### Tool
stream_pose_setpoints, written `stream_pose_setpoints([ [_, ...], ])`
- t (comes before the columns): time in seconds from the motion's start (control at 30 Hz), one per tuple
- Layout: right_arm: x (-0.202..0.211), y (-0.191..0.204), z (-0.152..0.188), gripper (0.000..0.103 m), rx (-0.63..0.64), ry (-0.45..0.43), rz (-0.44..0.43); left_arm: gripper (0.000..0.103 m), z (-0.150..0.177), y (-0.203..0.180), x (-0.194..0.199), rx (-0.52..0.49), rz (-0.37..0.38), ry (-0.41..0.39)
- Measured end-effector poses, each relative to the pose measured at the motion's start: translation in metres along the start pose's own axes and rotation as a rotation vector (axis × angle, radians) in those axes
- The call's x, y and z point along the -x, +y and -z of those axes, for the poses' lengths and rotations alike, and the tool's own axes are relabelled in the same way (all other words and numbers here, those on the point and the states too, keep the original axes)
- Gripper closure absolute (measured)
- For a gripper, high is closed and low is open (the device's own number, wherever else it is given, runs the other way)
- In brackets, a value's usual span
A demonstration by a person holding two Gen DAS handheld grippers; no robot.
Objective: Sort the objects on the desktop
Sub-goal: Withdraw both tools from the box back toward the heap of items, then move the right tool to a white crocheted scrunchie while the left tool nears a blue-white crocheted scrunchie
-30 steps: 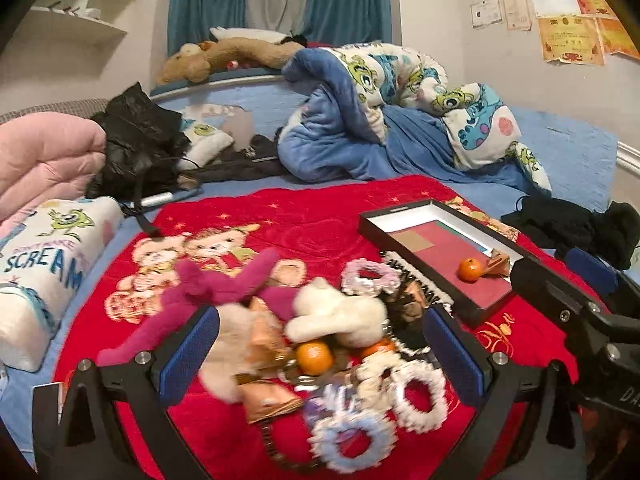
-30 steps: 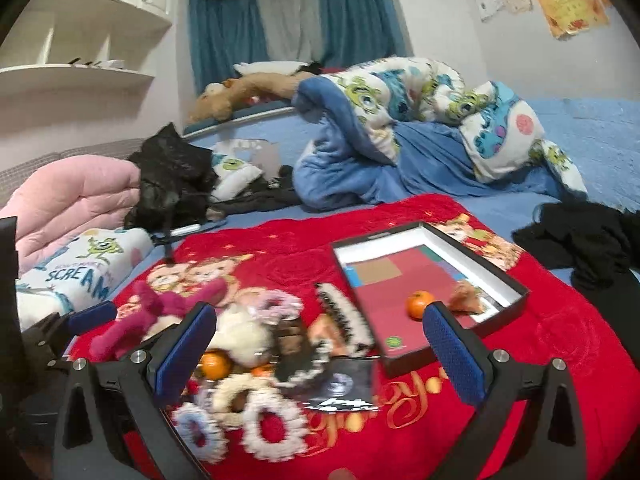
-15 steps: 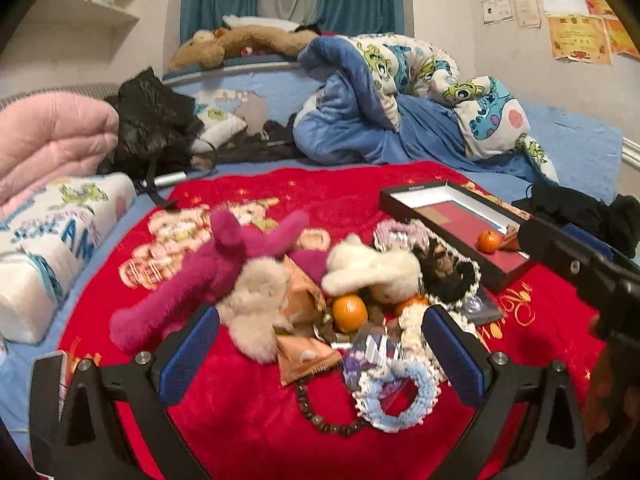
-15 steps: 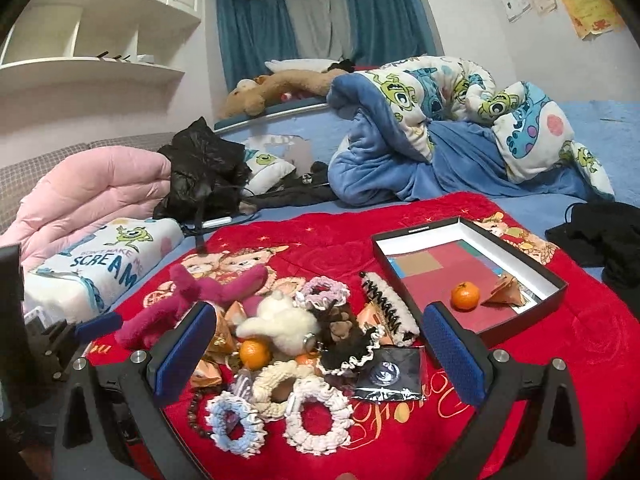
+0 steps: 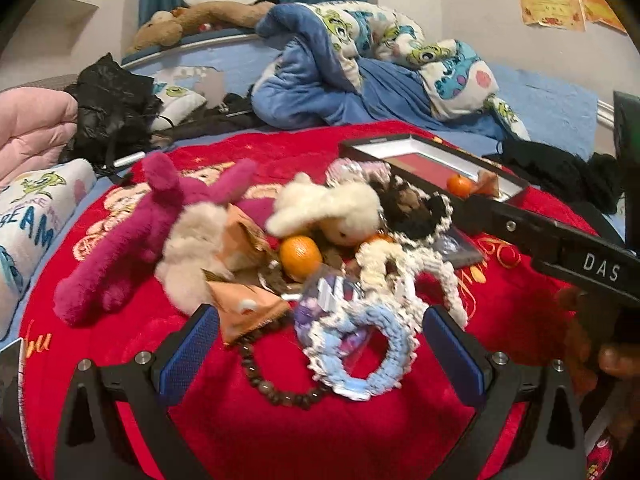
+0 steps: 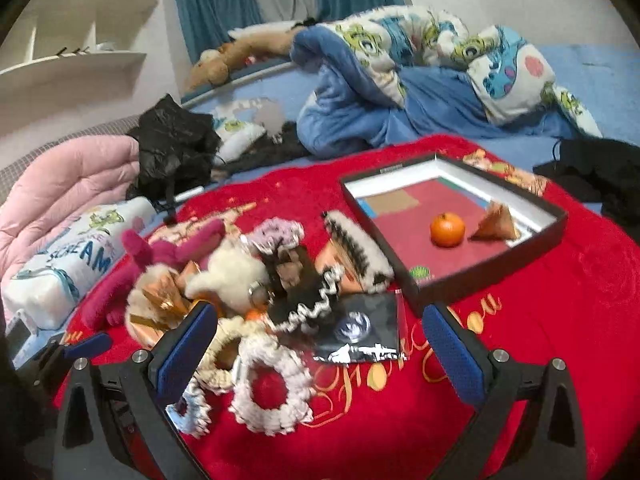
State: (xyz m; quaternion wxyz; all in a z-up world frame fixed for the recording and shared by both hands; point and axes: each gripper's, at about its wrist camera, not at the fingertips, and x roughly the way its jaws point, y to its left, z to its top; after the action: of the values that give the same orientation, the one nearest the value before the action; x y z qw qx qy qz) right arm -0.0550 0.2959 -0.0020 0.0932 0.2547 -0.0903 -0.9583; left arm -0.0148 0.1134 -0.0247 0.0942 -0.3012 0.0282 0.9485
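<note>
A pile of small things lies on a red blanket (image 5: 320, 432): a magenta plush (image 5: 132, 236), a white plush (image 5: 336, 208), an orange (image 5: 300, 256), a blue scrunchie (image 5: 360, 348), a bead bracelet (image 5: 272, 380) and snack packets (image 5: 244, 308). My left gripper (image 5: 320, 352) is open and empty, low over the blue scrunchie. A black box (image 6: 452, 220) holds an orange (image 6: 447, 229) and a packet (image 6: 496, 224). My right gripper (image 6: 320, 356) is open and empty above a pink scrunchie (image 6: 272, 392) and a black packet (image 6: 360, 332).
A blue quilt (image 6: 400, 80) is heaped behind the blanket. A black bag (image 6: 176, 148), a pink duvet (image 6: 60, 196) and a printed pillow (image 6: 72, 256) lie at the left. Dark clothes (image 6: 600, 176) lie at the right. The right gripper's arm (image 5: 560, 244) crosses the left wrist view.
Both grippers have moved forward and lower toward the pile, so the objects look larger. Both stay open and empty. The objects have not moved.
</note>
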Motion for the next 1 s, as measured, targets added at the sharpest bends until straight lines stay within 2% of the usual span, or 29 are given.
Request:
stream_pose_setpoints([
  [0.1,-0.006,-0.003,0.004,0.000,-0.013,0.035,-0.039,0.001,0.002,-0.003,-0.008,-0.014,-0.012,0.023],
  [0.33,-0.019,-0.008,0.018,0.003,-0.021,0.116,-0.051,0.001,0.011,0.000,-0.024,0.017,-0.028,0.091],
  [0.43,-0.025,-0.011,0.020,0.009,-0.040,0.145,-0.056,0.001,0.012,0.001,-0.018,0.021,-0.037,0.072],
  [0.57,-0.026,-0.015,0.022,0.009,-0.058,0.160,-0.086,0.001,0.013,0.001,-0.007,0.004,-0.028,0.023],
  [0.67,-0.028,-0.018,0.025,0.010,-0.076,0.174,-0.109,0.001,0.016,-0.002,-0.015,-0.025,-0.062,0.047],
  [0.73,-0.029,-0.017,0.026,0.015,-0.075,0.180,-0.108,0.001,0.017,-0.002,-0.021,-0.030,-0.066,0.074],
  [0.87,-0.030,-0.010,0.027,0.017,-0.042,0.187,-0.123,0.001,0.015,0.001,-0.027,-0.005,-0.063,0.104],
  [1.0,-0.031,-0.003,0.030,0.022,-0.011,0.201,-0.127,0.001,0.014,0.012,-0.034,0.066,-0.058,0.133],
])
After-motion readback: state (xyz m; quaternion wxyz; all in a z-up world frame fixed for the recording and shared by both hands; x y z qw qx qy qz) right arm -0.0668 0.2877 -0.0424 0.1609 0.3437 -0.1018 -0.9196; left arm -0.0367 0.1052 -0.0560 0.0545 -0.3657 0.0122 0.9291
